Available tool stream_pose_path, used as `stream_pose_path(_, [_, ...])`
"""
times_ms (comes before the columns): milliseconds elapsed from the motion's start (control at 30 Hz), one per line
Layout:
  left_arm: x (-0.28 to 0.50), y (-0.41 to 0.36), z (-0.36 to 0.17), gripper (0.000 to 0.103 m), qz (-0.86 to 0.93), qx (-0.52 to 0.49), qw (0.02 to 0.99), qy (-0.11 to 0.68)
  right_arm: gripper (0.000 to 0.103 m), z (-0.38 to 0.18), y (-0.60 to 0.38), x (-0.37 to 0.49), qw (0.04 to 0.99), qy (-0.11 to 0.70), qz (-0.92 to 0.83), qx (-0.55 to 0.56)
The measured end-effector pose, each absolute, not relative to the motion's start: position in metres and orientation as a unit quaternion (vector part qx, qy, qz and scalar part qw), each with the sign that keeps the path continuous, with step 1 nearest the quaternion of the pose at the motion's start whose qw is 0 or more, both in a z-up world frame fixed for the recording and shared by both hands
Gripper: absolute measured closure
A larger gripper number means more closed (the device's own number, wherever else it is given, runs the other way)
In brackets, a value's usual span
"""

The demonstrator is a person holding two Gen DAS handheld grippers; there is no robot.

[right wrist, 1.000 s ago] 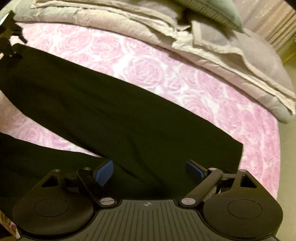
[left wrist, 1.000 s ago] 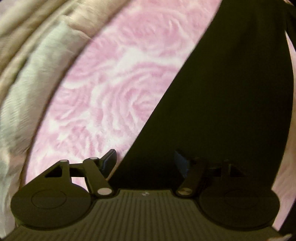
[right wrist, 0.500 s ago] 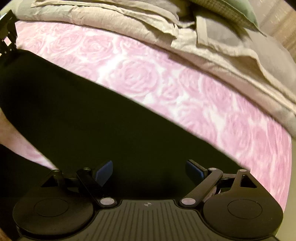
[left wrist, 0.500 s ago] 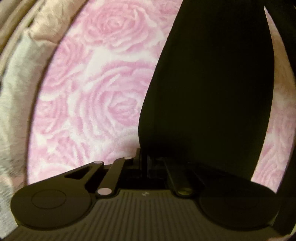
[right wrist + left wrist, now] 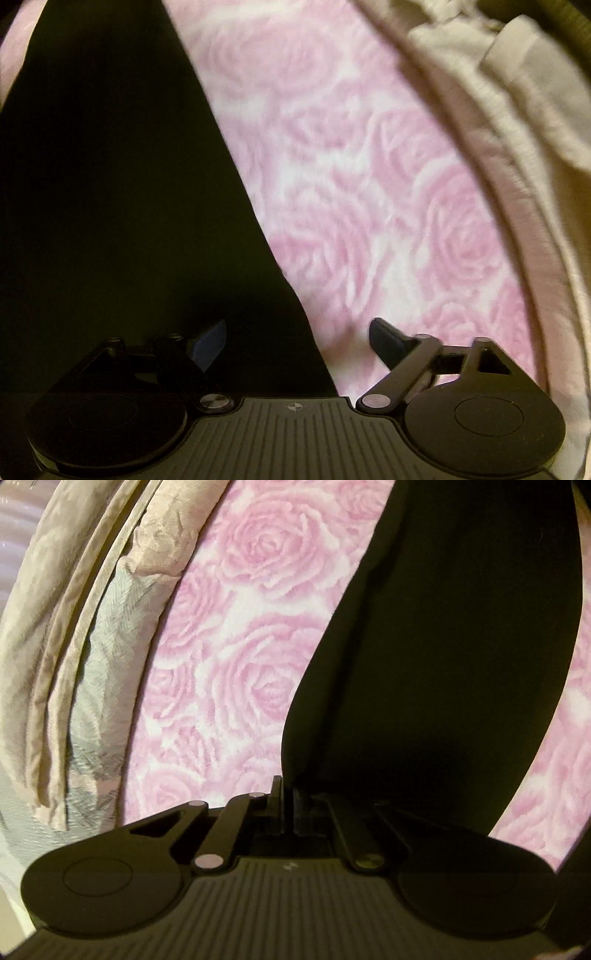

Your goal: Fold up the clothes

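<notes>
A black garment (image 5: 443,657) lies on a pink rose-patterned bedspread (image 5: 236,657). In the left wrist view my left gripper (image 5: 287,797) is shut on the garment's near edge, and the cloth runs up and away from the fingers. In the right wrist view the same black garment (image 5: 110,206) fills the left half. My right gripper (image 5: 297,338) is open, low over the garment's right edge, with its left blue pad (image 5: 208,343) over the black cloth and its right pad (image 5: 384,341) over the bedspread (image 5: 369,177).
Folded beige and grey bedding (image 5: 88,657) is piled along the left of the left wrist view. The same kind of beige bedding (image 5: 517,110) runs along the upper right of the right wrist view.
My left gripper closed on the black garment's edge. My right gripper, still open, swung in close and low to the garment's right edge.
</notes>
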State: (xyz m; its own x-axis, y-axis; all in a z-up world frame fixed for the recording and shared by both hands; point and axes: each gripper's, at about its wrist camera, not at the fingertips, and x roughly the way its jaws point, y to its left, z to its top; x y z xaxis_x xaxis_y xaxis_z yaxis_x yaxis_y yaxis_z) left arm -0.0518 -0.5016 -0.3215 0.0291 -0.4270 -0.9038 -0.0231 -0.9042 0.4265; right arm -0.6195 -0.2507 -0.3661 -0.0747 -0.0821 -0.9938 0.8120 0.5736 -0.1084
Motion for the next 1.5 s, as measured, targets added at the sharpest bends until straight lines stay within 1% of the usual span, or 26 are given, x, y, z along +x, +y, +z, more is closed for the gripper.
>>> stream_pose_path(67, [-0.053,-0.497,-0.322,0.101,-0.67,0.706,0.149,-0.174,0.038,-0.376,-0.254,-0.623,0.622,0.637,-0.342,0.301])
stream_pose_path(100, [-0.054,-0.495,-0.323,0.101,-0.666,0.708,0.15,-0.18,0.042,-0.381,-0.255,-0.625,0.624,0.636,-0.333,0.308])
stream_pose_path(133, [-0.055,-0.494,-0.322,0.101,-0.664,0.71,0.151,-0.182,0.053,-0.384,-0.256,-0.626,0.626,0.632,-0.328,0.319])
stream_pose_path(167, [-0.056,-0.492,-0.321,0.101,-0.662,0.711,0.153,-0.184,0.062,-0.383,-0.255,-0.627,0.625,0.626,-0.33,0.33])
stream_pose_path(233, [-0.056,-0.488,-0.317,0.101,-0.66,0.712,0.154,-0.184,0.088,-0.379,-0.25,-0.629,0.619,0.616,-0.341,0.348])
stream_pose_path(333, [-0.053,-0.481,-0.307,0.101,-0.659,0.711,0.159,-0.186,0.093,-0.358,-0.229,-0.623,0.618,0.613,-0.368,0.326])
stream_pose_path(433, [-0.05,-0.47,-0.278,0.101,-0.668,0.695,0.184,-0.194,0.094,-0.318,-0.199,-0.612,0.621,0.602,-0.421,0.273])
stream_pose_path(533, [-0.043,-0.455,-0.239,0.101,-0.684,0.666,0.218,-0.203,0.095,-0.272,-0.164,-0.596,0.618,0.584,-0.48,0.219])
stream_pose_path(667, [-0.018,-0.403,-0.186,0.101,-0.707,0.63,0.245,-0.208,0.095,-0.225,-0.089,-0.55,0.602,0.56,-0.544,0.169])
stream_pose_path(733, [-0.001,-0.366,-0.171,0.101,-0.712,0.625,0.243,-0.207,0.096,-0.217,-0.045,-0.516,0.594,0.553,-0.561,0.16])
stream_pose_path(800, [0.021,-0.325,-0.166,0.101,-0.716,0.628,0.24,-0.188,0.096,-0.217,-0.001,-0.481,0.586,0.55,-0.574,0.158])
stream_pose_path(900, [0.051,-0.264,-0.189,0.101,-0.714,0.65,0.207,-0.158,0.096,-0.244,0.052,-0.433,0.57,0.552,-0.581,0.183])
stream_pose_path(967, [0.067,-0.229,-0.217,0.101,-0.709,0.667,0.179,-0.141,0.096,-0.275,0.076,-0.407,0.556,0.555,-0.581,0.211])
stream_pose_path(1100, [0.094,-0.184,-0.279,0.101,-0.71,0.678,0.134,-0.137,0.096,-0.333,0.101,-0.374,0.52,0.565,-0.588,0.254])
stream_pose_path(1200, [0.107,-0.173,-0.301,0.101,-0.721,0.666,0.134,-0.137,0.096,-0.347,0.104,-0.362,0.489,0.554,-0.617,0.27])
stream_pose_path(1267, [0.111,-0.172,-0.302,0.101,-0.726,0.66,0.137,-0.137,0.095,-0.34,0.105,-0.362,0.472,0.52,-0.648,0.295])
stream_pose_path(1367, [0.114,-0.175,-0.3,0.101,-0.731,0.653,0.139,-0.141,0.086,-0.323,0.111,-0.365,0.453,0.45,-0.691,0.34])
stream_pose_path(1400, [0.113,-0.176,-0.297,0.101,-0.731,0.652,0.141,-0.141,0.08,-0.317,0.112,-0.365,0.446,0.425,-0.703,0.354])
stream_pose_path(1433, [0.112,-0.178,-0.294,0.101,-0.731,0.652,0.144,-0.142,0.07,-0.311,0.114,-0.366,0.438,0.401,-0.715,0.368])
stream_pose_path(1467, [0.11,-0.179,-0.292,0.101,-0.73,0.652,0.146,-0.143,0.063,-0.306,0.118,-0.369,0.429,0.363,-0.731,0.388])
stream_pose_path(1500, [0.109,-0.18,-0.29,0.101,-0.728,0.653,0.148,-0.144,0.048,-0.301,0.123,-0.374,0.418,0.317,-0.746,0.41])
